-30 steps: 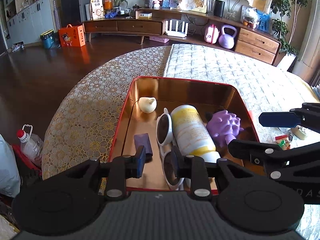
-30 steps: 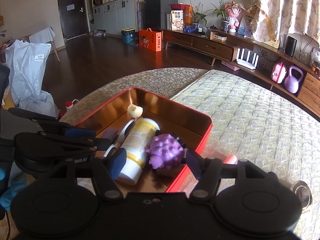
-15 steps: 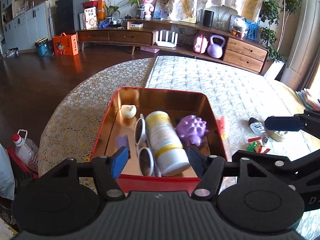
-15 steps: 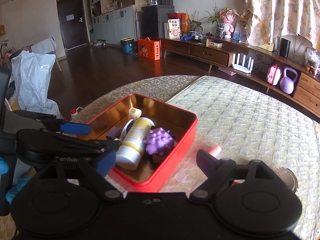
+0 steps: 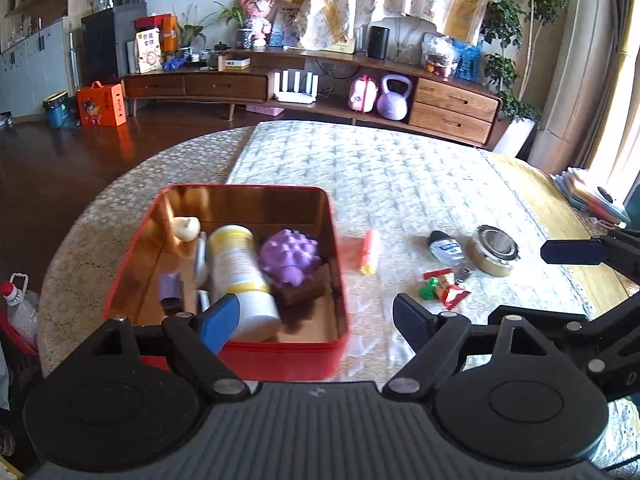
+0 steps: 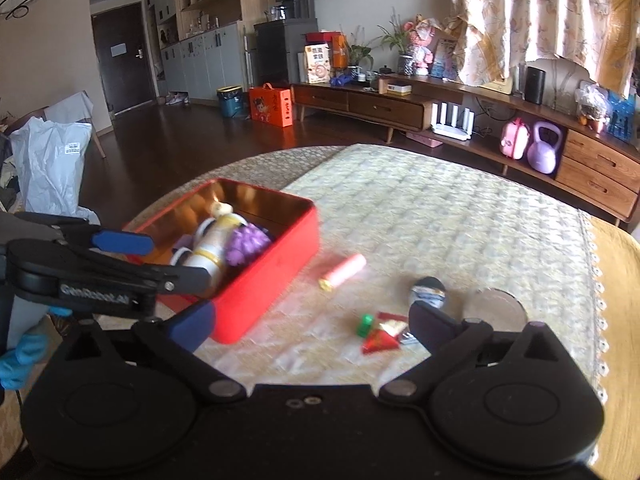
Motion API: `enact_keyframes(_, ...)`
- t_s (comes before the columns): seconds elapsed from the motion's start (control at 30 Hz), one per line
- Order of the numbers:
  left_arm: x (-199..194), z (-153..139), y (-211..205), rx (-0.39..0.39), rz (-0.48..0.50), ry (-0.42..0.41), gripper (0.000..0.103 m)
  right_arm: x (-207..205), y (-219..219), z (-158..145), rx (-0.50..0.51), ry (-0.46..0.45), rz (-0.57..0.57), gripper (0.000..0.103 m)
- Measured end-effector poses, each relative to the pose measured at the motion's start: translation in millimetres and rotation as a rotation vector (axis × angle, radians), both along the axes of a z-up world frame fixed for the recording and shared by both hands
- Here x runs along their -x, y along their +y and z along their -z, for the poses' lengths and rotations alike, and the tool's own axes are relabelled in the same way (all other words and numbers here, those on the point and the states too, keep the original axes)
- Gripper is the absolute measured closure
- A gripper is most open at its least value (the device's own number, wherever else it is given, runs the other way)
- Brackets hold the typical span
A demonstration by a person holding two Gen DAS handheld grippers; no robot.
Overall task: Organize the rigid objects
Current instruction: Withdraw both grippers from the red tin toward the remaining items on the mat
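A red tin box sits on the left of the table. It holds a white and yellow bottle, a purple spiky toy, white sunglasses, a small cream piece and a purple block. My left gripper is open and empty, just before the box's near wall. My right gripper is open and empty, above the table right of the box. A pink tube, a small dark bottle, a round metal tin and small red and green pieces lie on the cloth.
The table is covered by a patterned cloth; its bare wooden edge shows on the right. A water bottle stands on the floor at the left. A low wooden cabinet lines the far wall.
Both grippers have pulled back from the box and opened wide. The left one let go inside the box. More of the table and the loose items to the right has come into view.
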State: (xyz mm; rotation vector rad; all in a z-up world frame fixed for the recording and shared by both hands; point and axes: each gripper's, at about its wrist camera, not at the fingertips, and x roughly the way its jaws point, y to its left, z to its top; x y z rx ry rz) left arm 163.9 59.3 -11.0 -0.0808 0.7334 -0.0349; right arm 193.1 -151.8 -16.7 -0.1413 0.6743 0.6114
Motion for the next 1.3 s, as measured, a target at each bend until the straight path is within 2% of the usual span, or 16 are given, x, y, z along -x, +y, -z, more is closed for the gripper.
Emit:
enact_keyframes(0.53, -17.5, 20.0, -71.5, 0.002, 0.067, -0.01, 0.019, -30.1, -95.6, 20.8, -0.016, 0.039, 0.174, 0.0)
enact_keyframes(0.87, -27.7, 40.4, -100.4, 0.01, 0.1, -0.007, 0.019, -54.1, -110.4, 38.7, -0.003, 0.07, 0.2, 0.0)
enact_keyframes(1.3, -49.1, 61.4, -116.0, 0.001, 0.144, 0.001, 0.019, -88.9, -100.3, 57.1, 0.017, 0.096, 0.201, 0.002)
